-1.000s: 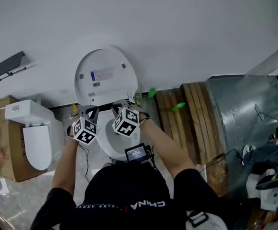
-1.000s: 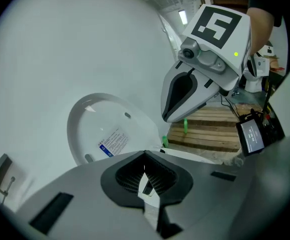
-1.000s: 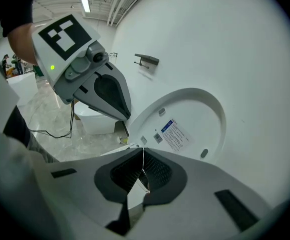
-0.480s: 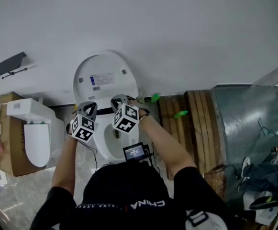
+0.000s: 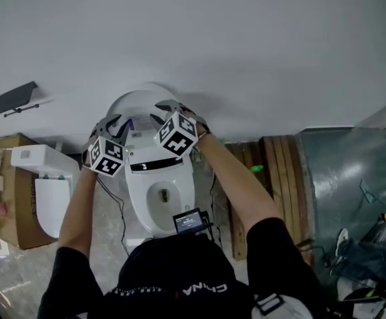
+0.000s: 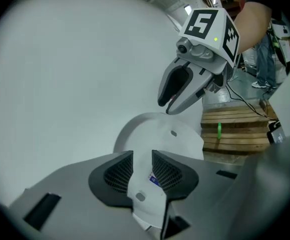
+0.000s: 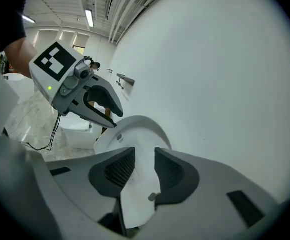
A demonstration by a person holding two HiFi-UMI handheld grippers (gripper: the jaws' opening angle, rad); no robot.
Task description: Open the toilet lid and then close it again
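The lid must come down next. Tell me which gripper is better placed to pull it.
Probably right. The rim of the white oval toilet lid stands between both grippers' jaws, which have just been opening, but the right gripper sits nearer its top; the left gripper is lower, at its side.

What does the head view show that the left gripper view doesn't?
Only the head view: the open bowl, a second toilet, a cardboard box, a black wall shelf. Only the left gripper view: how the left claw holds its jaws, apart, just opened, with the lid between them. Both: the raised lid, wooden planks, and the right claw, likewise just opened with the lid between its jaws.
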